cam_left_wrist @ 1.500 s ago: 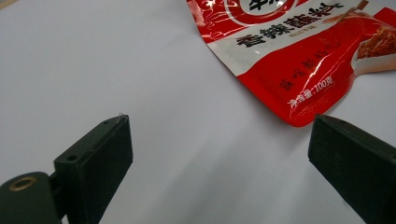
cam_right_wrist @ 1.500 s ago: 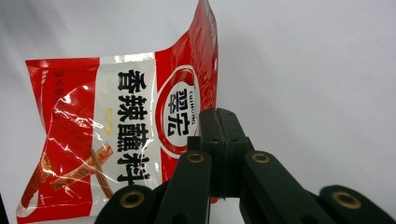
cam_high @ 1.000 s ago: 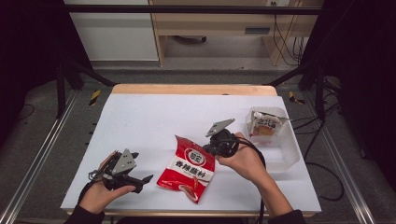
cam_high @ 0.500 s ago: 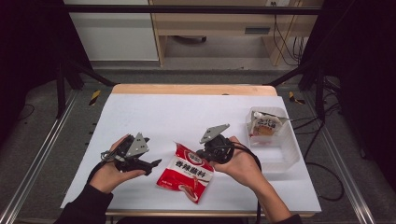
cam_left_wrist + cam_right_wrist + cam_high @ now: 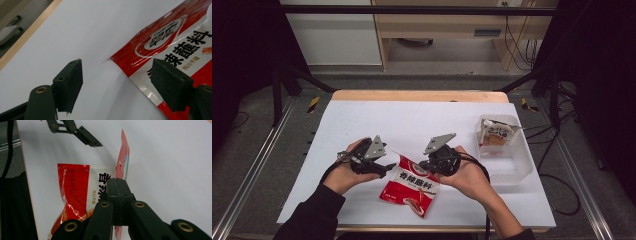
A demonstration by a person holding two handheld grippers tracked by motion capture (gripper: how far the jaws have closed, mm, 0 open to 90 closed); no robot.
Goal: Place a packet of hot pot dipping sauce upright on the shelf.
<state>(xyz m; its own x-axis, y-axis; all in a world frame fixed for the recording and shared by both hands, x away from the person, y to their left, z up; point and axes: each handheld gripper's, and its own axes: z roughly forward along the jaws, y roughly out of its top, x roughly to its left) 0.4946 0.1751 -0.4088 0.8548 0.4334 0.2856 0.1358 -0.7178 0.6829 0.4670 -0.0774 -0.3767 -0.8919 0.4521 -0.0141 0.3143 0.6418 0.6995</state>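
Right claw (image 5: 117,185) tight on red sachet (image 5: 75,187) (upper edge)

Red-and-white foil sachet (image 5: 410,186) lies near the front edge of the white tabletop (image 5: 412,120); clear plastic tub (image 5: 504,150) to its right holds what looks like another packet (image 5: 494,136).

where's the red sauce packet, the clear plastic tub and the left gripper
red sauce packet (image 5: 411,186): high view, middle of its printed front
clear plastic tub (image 5: 518,170): high view, near wall
left gripper (image 5: 117,82): left gripper view, midway between its jaws
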